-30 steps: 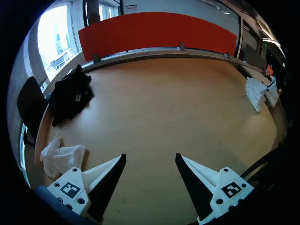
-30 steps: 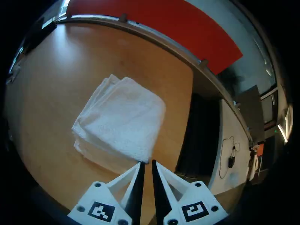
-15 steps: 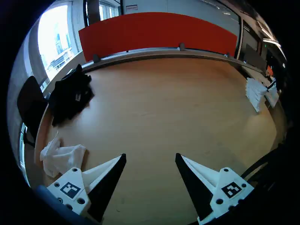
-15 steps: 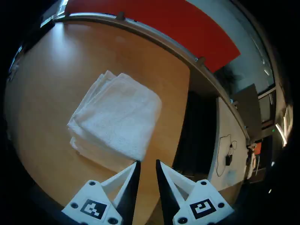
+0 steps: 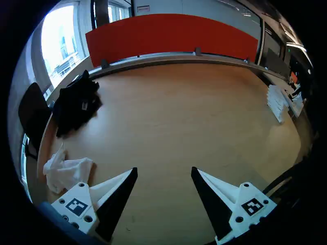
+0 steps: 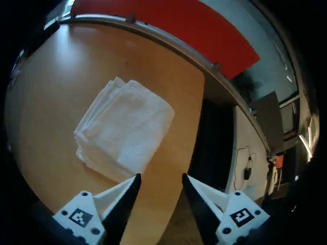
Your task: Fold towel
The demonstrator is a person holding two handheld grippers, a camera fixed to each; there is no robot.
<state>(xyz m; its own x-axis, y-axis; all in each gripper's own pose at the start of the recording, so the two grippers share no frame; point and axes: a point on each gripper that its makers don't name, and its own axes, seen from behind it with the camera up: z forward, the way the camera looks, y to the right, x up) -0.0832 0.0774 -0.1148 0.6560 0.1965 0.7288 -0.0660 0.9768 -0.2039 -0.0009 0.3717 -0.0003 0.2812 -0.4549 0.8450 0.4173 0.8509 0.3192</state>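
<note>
Jaws on the right gripper stand apart with nothing between them, and the left gripper is spread wider, equally empty. A white towel, folded into a thick square, lies flat on the wooden table near its rounded right end. Its near corner is just beside the tip of the right gripper's left finger; whether they touch I cannot tell. From the left gripper view the towel looks small at the table's far right edge, well apart from that gripper, which hangs over bare wood. A crumpled white cloth lies close to its left finger, with a black garment heaped farther back. A red panel runs along the table's far side, with a dark chair and a bright window at the left.
</note>
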